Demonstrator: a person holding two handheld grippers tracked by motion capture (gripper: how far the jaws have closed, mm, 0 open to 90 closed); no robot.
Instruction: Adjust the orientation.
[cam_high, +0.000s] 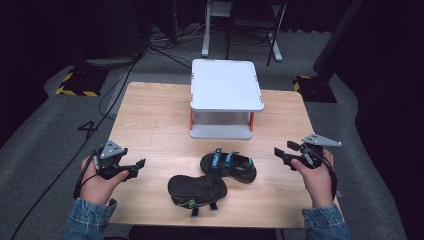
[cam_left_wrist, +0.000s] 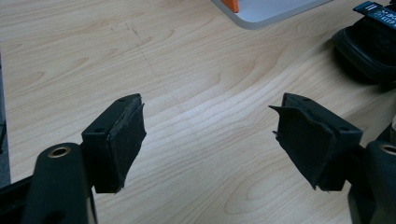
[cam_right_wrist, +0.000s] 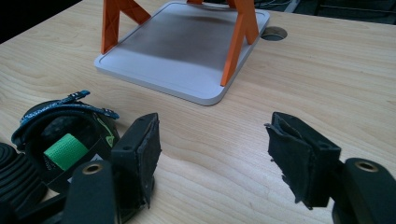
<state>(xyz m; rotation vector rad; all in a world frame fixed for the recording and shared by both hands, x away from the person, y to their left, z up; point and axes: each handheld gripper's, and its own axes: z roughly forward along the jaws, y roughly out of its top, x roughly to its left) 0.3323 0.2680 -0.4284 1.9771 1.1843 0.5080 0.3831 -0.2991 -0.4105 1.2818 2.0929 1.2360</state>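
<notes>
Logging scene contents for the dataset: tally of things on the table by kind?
Black strapped sandals: 2, one upright with blue straps, one flipped sole-up with green accents
White two-tier shelf rack with orange struts: 1
Black two-jaw grippers: 2, left gripper and right gripper, both open and empty
Total: 5

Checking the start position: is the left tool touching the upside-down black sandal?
Apart. The high view shows bare wooden table between the left tool and the upside-down black sandal.

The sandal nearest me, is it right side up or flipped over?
Flipped over. The near sandal shows its black treaded sole facing up, straps poking out beneath it, while the other sandal sits upright with its blue straps on top.
</notes>
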